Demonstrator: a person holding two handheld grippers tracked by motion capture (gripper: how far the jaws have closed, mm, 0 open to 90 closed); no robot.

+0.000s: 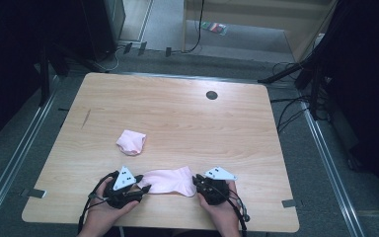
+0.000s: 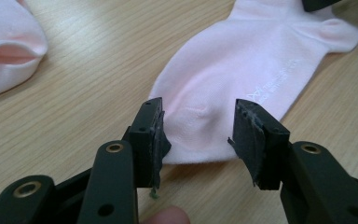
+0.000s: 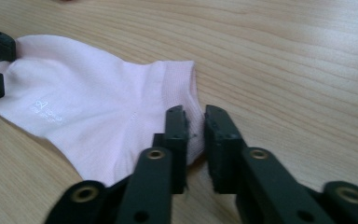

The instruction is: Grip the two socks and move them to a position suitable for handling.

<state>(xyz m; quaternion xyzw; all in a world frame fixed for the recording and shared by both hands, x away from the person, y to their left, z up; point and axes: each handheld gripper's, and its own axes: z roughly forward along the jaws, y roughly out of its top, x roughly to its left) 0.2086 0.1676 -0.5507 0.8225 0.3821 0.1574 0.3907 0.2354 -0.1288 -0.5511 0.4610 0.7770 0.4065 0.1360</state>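
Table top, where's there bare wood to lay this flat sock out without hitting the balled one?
The table is bare along its far half up to the round hole, and on its right side. The near edge is crowded: flat sock between left gripper and right gripper, balled sock just beyond.

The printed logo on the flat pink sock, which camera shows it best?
The left gripper view: the white logo on the flat sock sits large and near the open left gripper. The right gripper view shows it small and farther off; in the high view the sock is too small to show it.
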